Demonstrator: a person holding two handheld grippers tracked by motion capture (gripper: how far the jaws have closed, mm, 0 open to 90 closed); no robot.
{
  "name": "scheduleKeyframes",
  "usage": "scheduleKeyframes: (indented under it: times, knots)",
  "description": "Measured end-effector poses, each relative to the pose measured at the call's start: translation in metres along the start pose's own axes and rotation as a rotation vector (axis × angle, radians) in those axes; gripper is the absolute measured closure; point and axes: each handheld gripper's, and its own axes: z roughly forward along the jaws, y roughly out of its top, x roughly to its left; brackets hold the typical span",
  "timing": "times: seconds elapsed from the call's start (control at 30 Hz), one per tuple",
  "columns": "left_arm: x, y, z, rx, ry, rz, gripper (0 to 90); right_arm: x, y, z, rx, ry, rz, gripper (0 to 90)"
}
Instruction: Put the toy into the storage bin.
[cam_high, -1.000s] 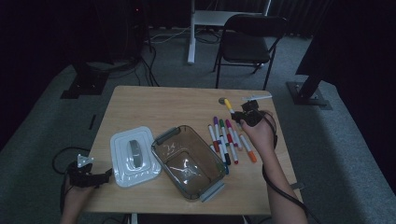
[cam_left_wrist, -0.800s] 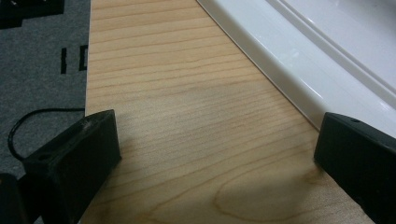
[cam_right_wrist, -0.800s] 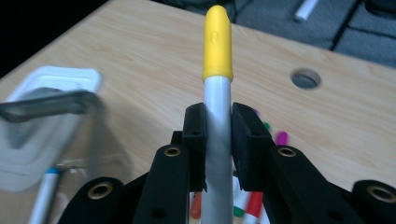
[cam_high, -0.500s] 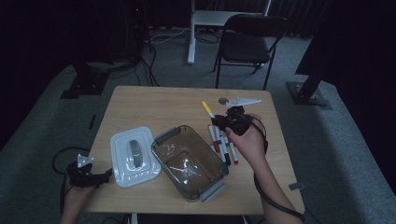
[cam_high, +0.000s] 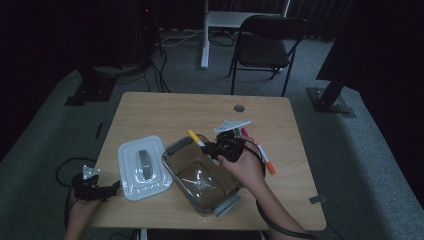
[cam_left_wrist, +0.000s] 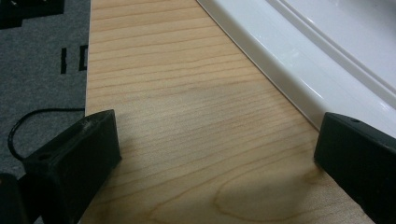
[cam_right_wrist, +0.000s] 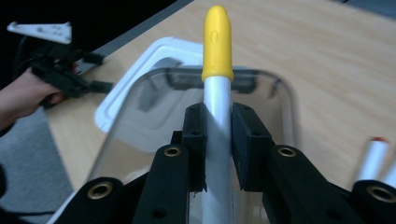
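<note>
Above clear container (cam_high: 200, 180): yellow-capped marker (cam_right_wrist: 217, 93), cap seemingly toward lid (cam_high: 142, 167).

A dim studio or lab space: grey carpet around a lone wooden table (cam_high: 165, 112), black curtains beyond it, a folding chair (cam_high: 267, 47) and a white desk leg behind it, stand bases and cables on the floor beside it.
</note>
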Motion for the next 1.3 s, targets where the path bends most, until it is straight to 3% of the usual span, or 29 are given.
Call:
scheduleKeyframes:
  times: [0.1,0.33,0.77,0.87,1.0,1.1,1.3]
  knots:
    - [0.000,0.000,0.000,-0.002,0.000,-0.001,0.7,0.011,-0.004,0.015,0.052,0.040,-0.007,76.4]
    - [0.000,0.000,0.000,-0.001,0.001,0.001,0.7,0.021,-0.014,0.039,0.117,0.041,-0.025,76.4]
    - [0.000,0.000,0.000,-0.002,0.001,0.001,0.7,0.027,-0.029,0.085,0.285,0.079,-0.022,76.4]
    - [0.000,0.000,0.000,-0.002,0.001,0.001,0.7,0.028,-0.030,0.091,0.300,0.067,-0.019,76.4]
    - [0.000,0.000,0.000,-0.002,0.001,0.001,0.7,0.027,-0.031,0.099,0.328,0.090,-0.008,76.4]
    - [0.000,0.000,0.000,-0.001,0.001,0.002,0.7,0.026,-0.032,0.106,0.376,0.067,-0.032,76.4]
    - [0.000,0.000,0.000,-0.001,0.001,0.001,0.7,0.030,-0.034,0.114,0.447,0.072,-0.039,76.4]
